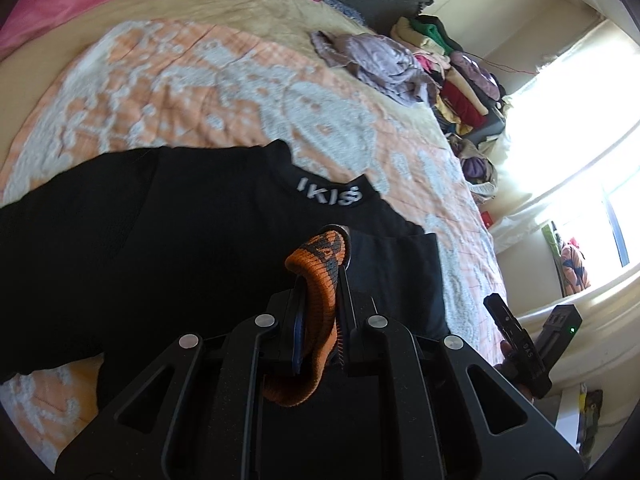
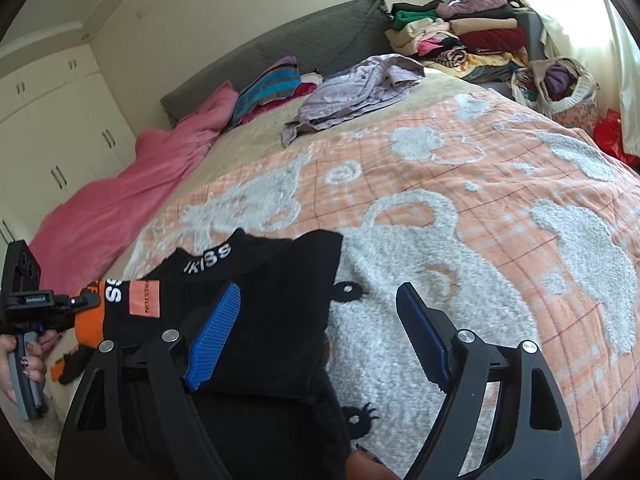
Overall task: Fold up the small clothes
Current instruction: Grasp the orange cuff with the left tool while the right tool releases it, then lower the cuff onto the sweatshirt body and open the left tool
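One black garment (image 2: 256,320) reads "KISS"; left hand-held gripper (image 1: 320,264) pinches its orange cuff (image 1: 320,280), right hand-held gripper (image 2: 320,320) spread wide

Premises: a home bedroom. A bed (image 2: 480,184) is carrying an orange-and-white patterned blanket and a pink cover (image 2: 120,208). White built-in wardrobes (image 2: 60,128) are lining one wall. Folded clothes (image 2: 472,36) are piling up beside a sunlit window (image 1: 580,128).

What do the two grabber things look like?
Both are black plastic frames with round silver bolts. The right gripper has bright blue ridged pads on its fingers. The left gripper has the same black build, with white lettering on its body.
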`<act>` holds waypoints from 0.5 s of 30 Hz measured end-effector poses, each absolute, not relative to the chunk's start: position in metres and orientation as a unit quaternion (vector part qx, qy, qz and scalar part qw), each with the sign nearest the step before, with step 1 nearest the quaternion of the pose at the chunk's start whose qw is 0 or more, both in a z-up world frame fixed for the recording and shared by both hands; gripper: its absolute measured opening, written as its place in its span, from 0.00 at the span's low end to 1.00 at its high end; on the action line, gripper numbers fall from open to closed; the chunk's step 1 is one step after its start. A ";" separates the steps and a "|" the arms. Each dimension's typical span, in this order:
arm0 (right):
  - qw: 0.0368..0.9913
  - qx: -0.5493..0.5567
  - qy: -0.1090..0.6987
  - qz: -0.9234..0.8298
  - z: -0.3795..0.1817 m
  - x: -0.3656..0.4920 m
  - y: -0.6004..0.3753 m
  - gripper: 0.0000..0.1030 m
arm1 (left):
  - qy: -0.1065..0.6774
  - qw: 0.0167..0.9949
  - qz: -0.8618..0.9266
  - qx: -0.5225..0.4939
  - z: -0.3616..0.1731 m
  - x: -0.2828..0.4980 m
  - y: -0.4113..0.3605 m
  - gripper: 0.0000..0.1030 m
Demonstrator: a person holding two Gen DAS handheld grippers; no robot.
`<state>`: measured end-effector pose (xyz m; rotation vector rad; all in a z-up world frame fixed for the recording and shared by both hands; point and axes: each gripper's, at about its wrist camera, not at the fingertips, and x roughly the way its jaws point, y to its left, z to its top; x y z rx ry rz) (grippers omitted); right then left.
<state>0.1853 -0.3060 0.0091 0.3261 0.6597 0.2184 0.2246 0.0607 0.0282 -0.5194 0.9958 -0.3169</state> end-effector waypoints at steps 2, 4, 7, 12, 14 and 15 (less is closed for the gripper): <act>0.928 0.146 0.325 0.112 0.007 0.186 -0.296 0.77 | 0.472 0.835 -0.142 -0.245 0.023 0.223 0.065 0.06; 0.929 0.134 0.326 0.114 0.007 0.186 -0.289 0.77 | 0.472 0.837 -0.137 -0.242 0.019 0.222 0.069 0.06; 0.932 0.110 0.326 0.114 0.006 0.184 -0.275 0.77 | 0.468 0.840 -0.130 -0.240 0.014 0.219 0.073 0.06; 0.930 0.074 0.333 0.136 0.003 0.182 -0.249 0.77 | 0.468 0.843 -0.119 -0.238 0.005 0.218 0.081 0.06; 0.927 0.068 0.340 0.145 -0.001 0.183 -0.244 0.77 | 0.469 0.842 -0.114 -0.239 0.001 0.218 0.084 0.06; 0.924 0.062 0.347 0.146 -0.004 0.184 -0.240 0.77 | 0.471 0.842 -0.110 -0.238 -0.001 0.218 0.085 0.06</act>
